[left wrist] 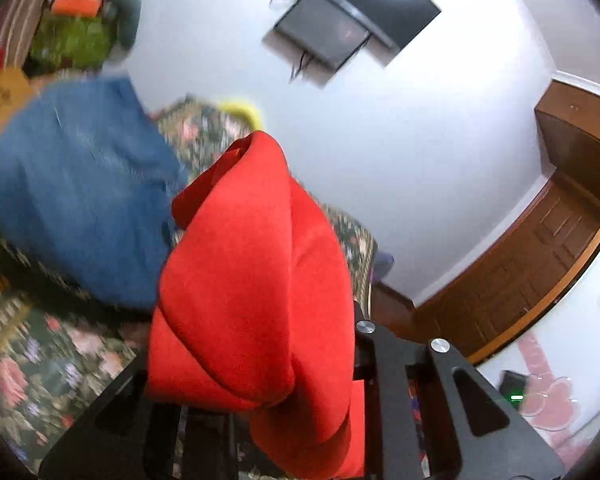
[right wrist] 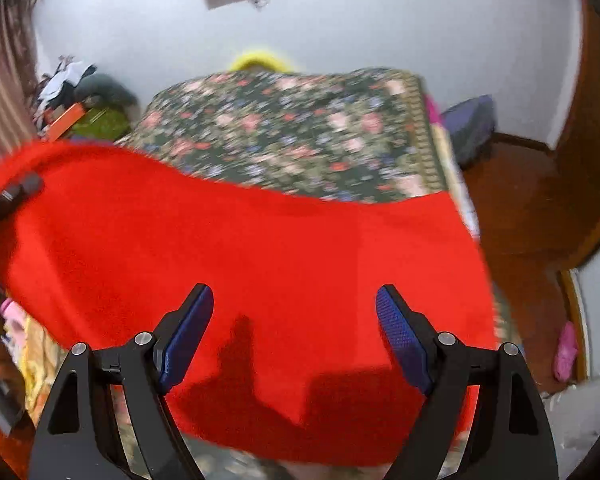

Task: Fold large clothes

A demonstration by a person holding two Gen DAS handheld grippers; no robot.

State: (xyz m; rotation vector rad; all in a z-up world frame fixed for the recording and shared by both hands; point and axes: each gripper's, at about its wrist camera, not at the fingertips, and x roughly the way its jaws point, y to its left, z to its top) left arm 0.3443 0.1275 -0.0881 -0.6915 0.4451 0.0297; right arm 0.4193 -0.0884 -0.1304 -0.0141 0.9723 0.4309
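Note:
A large red garment [right wrist: 260, 260] lies spread across the near part of a bed with a floral cover [right wrist: 292, 132]. My right gripper [right wrist: 296, 336] is open above it, blue pads [right wrist: 188, 340] wide apart, holding nothing. My left gripper [left wrist: 260, 360] is shut on a bunched fold of the red garment [left wrist: 252, 272], which drapes over and hides its fingers. In the right wrist view the left gripper [right wrist: 16, 194] shows at the garment's far left corner, holding it up.
A folded blue cloth [left wrist: 76, 192] lies on the bed to the left. A cluttered pile with green and orange items [left wrist: 76, 28] sits at the far left. A wall-mounted TV [left wrist: 340, 24], a wooden door [left wrist: 540, 248] and wooden floor [right wrist: 520, 208] lie to the right.

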